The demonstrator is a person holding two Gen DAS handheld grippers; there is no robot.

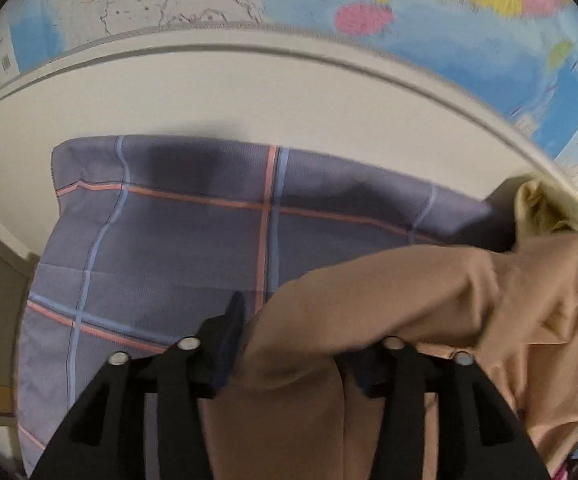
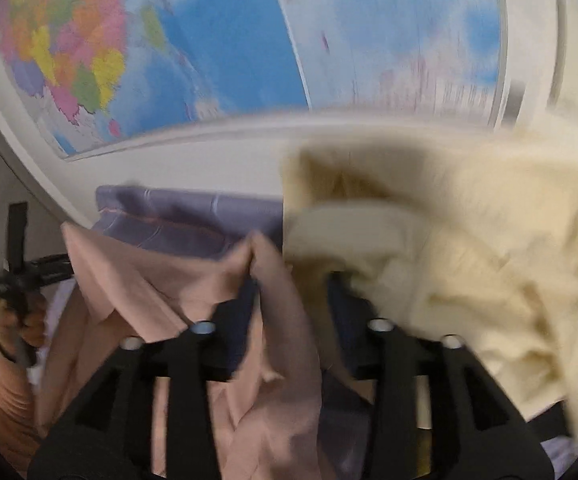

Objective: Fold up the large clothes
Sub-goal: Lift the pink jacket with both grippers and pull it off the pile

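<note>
A: Shirt position?
B: Tan shirt (image 1: 389, 300) is lifted over the plaid bedsheet (image 1: 169, 240), strung between both. Left gripper (image 1: 293, 344) pinches one end, right gripper (image 2: 289, 304) pinches collar; jaws partly hidden.

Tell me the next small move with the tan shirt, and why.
Probably draw the two grippers apart to stretch the tan shirt flat over the plaid sheet. Fabric sits between the fingers of both the left gripper and the right gripper, but it hangs bunched and creased between them, and the cream garment crowds its right side.
</note>
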